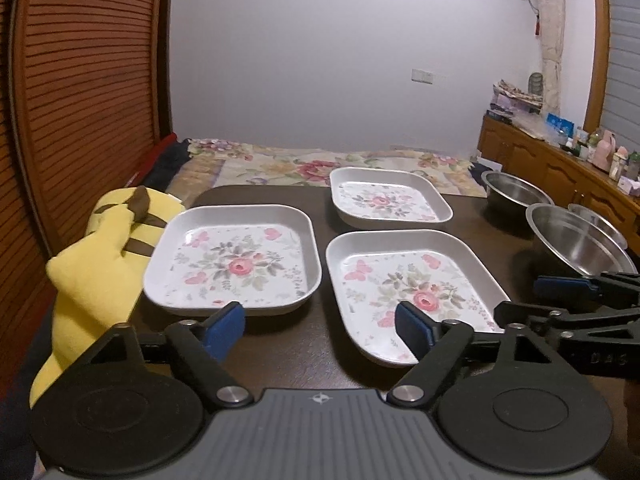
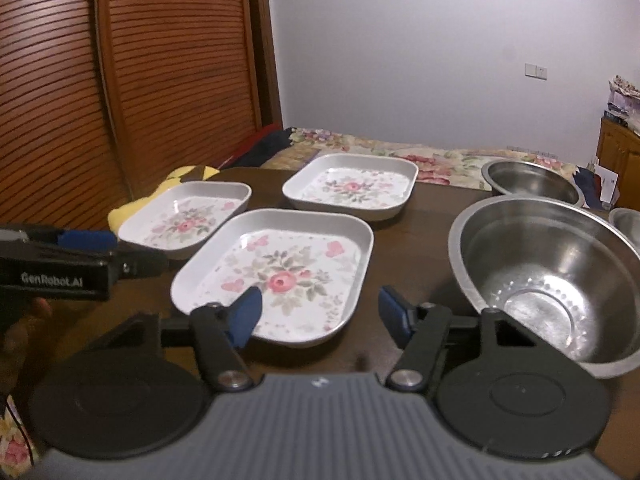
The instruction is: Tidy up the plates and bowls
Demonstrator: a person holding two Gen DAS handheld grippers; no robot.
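Observation:
Three square white plates with a rose print lie on a dark wooden table [image 1: 320, 216]: a left plate [image 1: 236, 256], a near right plate [image 1: 412, 292] and a far plate [image 1: 388, 198]. Steel bowls stand to the right: a big bowl [image 2: 548, 276], a far bowl [image 2: 532, 184] and a third bowl [image 2: 628, 220] at the frame edge. My left gripper [image 1: 320, 318] is open over the gap between the two near plates. My right gripper [image 2: 320, 304] is open at the front right corner of the near plate [image 2: 280, 272], its left finger above the rim. Neither holds anything.
A yellow plush toy [image 1: 108, 248] lies at the table's left edge, against the left plate. Beyond the table lies a bed with a floral cover [image 1: 320, 164]. Louvred wooden doors [image 1: 80, 100] stand at the left. A cluttered wooden cabinet [image 1: 560, 160] runs along the right.

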